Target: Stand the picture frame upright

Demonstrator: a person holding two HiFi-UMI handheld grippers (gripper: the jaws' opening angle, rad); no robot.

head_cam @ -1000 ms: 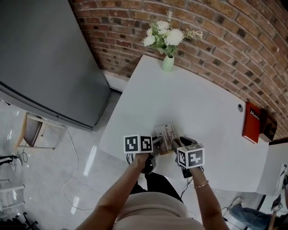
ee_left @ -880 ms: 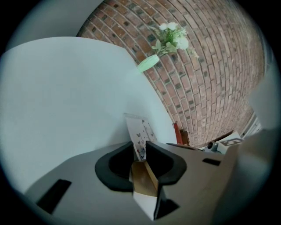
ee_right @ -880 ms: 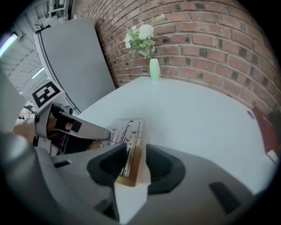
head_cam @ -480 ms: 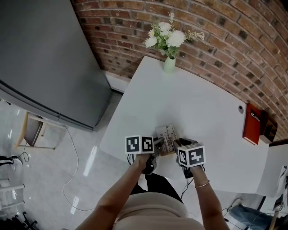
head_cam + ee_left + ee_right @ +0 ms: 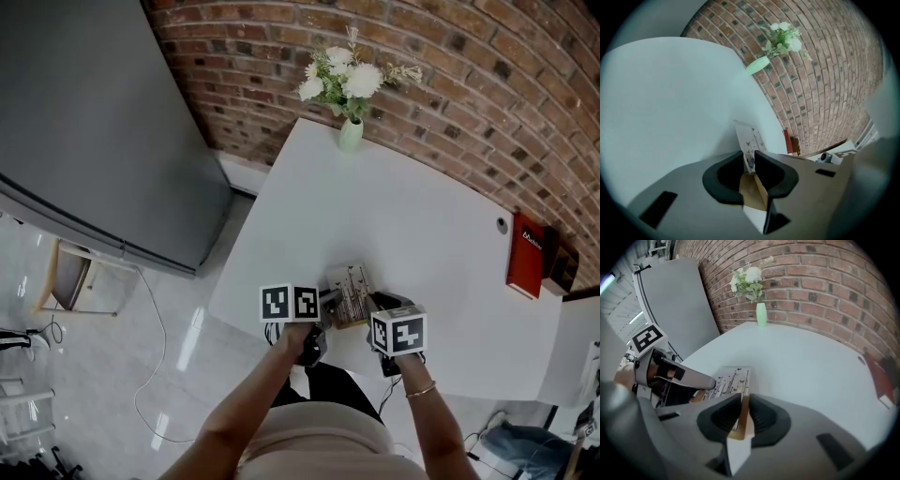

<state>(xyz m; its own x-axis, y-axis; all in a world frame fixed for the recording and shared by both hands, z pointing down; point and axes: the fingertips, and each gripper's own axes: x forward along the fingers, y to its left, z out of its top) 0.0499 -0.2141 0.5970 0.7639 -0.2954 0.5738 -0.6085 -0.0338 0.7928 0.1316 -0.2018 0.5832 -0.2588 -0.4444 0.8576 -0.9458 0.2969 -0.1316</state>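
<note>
Picture frame (image 5: 349,292) is near the front edge of the tabletop (image 5: 403,216), its print showing butterflies and lines of text too small to read. Left tongs (image 5: 749,159) and right tongs (image 5: 742,408) have both just been closing and now pinch opposite frame edges. Red book (image 5: 525,255) at far right, white lettering illegible.

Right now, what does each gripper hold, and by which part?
Both hold the picture frame. The left gripper clamps its left edge, the right gripper its right edge; both pairs of jaws have just been closing on it.
</note>
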